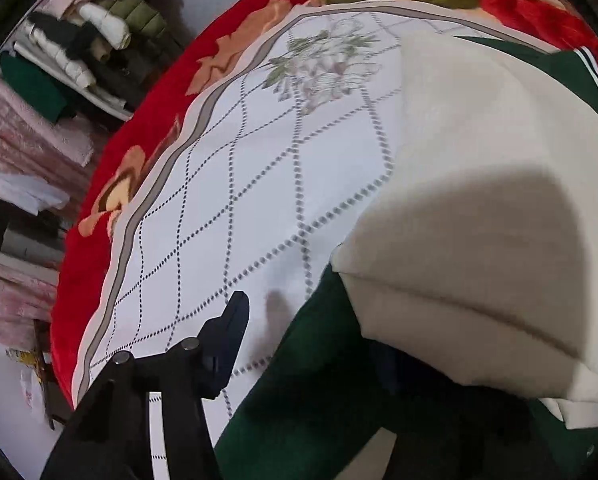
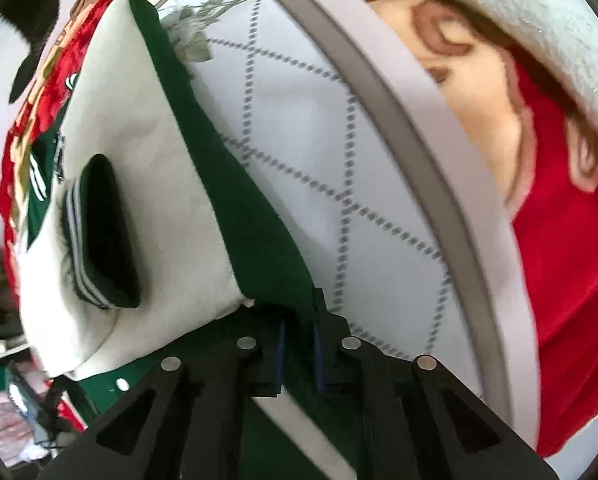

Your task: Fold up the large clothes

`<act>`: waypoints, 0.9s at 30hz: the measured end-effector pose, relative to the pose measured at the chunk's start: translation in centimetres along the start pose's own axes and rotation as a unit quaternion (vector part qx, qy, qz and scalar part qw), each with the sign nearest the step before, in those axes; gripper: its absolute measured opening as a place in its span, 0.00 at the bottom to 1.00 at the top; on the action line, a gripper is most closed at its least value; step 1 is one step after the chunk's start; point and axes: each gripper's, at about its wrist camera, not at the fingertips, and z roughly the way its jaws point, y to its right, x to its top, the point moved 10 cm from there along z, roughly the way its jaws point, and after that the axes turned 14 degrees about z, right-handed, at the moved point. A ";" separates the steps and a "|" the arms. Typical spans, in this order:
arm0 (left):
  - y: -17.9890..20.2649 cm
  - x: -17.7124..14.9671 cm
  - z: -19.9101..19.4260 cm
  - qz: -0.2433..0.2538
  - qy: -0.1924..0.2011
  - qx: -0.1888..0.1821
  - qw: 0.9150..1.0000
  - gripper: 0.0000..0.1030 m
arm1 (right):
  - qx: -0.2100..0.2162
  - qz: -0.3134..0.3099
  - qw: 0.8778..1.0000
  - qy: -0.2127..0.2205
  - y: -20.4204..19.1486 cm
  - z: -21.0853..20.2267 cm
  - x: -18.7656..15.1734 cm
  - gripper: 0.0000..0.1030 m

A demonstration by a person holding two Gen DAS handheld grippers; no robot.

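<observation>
While the right claw pinches the jacket hem, the left claw (no lettering readable) gapes

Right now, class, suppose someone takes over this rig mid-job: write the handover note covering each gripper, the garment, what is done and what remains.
Right gripper: shut on the green edge of the green and cream jacket.
Left gripper: one finger shows over the white quilted sheet; the other is hidden by the jacket, so a grip cannot be confirmed.
Jacket lies on the sheet, over a red floral blanket; a cream sleeve with a striped cuff is folded across the body.
Left: confirm the left grip, finish the fold, smooth it.
</observation>
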 end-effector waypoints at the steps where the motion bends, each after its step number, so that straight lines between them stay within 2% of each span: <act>1: -0.6 0.3 0.4 -0.006 -0.002 -0.005 1.000 0.55 | 0.011 0.006 1.000 -0.006 -0.6 0.0 -0.3 0.11; 4: -2.3 1.1 0.9 -0.006 -0.005 -0.001 1.000 0.55 | 0.052 0.012 0.998 -0.033 -2.9 0.0 -1.7 0.11; 6: -3.1 1.4 1.7 -0.006 -0.010 -0.008 1.000 0.55 | 0.061 0.014 0.998 -0.028 -3.9 -0.2 -1.6 0.10; 8: -3.0 1.4 1.9 0.005 -0.015 -0.021 1.000 0.56 | 0.044 0.037 0.998 -0.010 -2.3 0.2 -0.6 0.10; 10: -2.8 1.4 1.3 0.024 -0.012 -0.017 1.000 0.56 | 0.025 0.079 0.996 -0.017 -1.2 2.3 0.1 0.10; 12: -2.8 1.1 0.5 0.032 -0.014 -0.018 0.999 0.56 | -0.017 0.059 0.998 -0.006 -2.3 2.1 0.1 0.11; 13: -2.7 0.8 -0.3 0.031 -0.010 -0.030 0.999 0.63 | -0.041 0.038 0.998 0.001 -3.0 1.5 -0.4 0.13; 14: -2.5 0.4 -1.4 0.030 -0.004 -0.046 0.998 0.76 | -0.061 0.018 0.998 0.007 -3.7 0.7 -1.1 0.18; 15: -2.5 0.2 -2.1 0.030 -0.002 -0.053 0.998 0.82 | -0.076 0.001 0.997 0.013 -4.2 -0.2 -2.1 0.22; 16: -2.4 -0.4 -3.3 0.028 0.001 -0.065 0.997 0.89 | -0.085 -0.013 0.996 0.021 -4.7 -1.1 -2.8 0.34; 17: -2.1 -1.1 -4.6 0.029 0.007 -0.077 0.997 0.89 | -0.090 -0.028 0.995 0.031 -5.6 -2.3 -4.1 0.40; 18: -2.0 -1.5 -5.3 0.034 0.008 -0.079 0.996 0.89 | -0.082 -0.044 0.995 0.033 -7.0 -3.2 -6.0 0.40; 21: -0.7 -4.6 -7.7 0.050 -0.001 -0.100 0.994 0.89 | -0.050 -0.088 0.995 -0.013 -10.5 -2.8 -12.8 0.41; 22: -0.3 -5.9 -8.0 0.057 -0.008 -0.100 0.993 0.89 | -0.040 -0.101 0.993 -0.040 -11.3 -1.7 -16.4 0.52; 23: 0.1 -7.0 -8.1 0.064 -0.015 -0.099 0.993 0.89 | -0.030 -0.115 0.990 -0.072 -11.6 -0.6 -19.9 0.70; 24: 0.8 -8.7 -8.1 0.074 -0.023 -0.097 0.992 0.89 | -0.018 -0.125 0.987 -0.099 -11.8 0.7 -23.1 0.77; 25: 1.4 -10.0 -7.8 0.086 -0.032 -0.093 0.991 0.89 | -0.015 -0.129 0.985 -0.109 -11.2 1.5 -25.6 0.80; 27: 2.4 -12.5 -6.9 0.107 -0.054 -0.091 0.989 0.89 | -0.033 -0.143 0.979 -0.138 -11.8 5.4 -29.1 0.80</act>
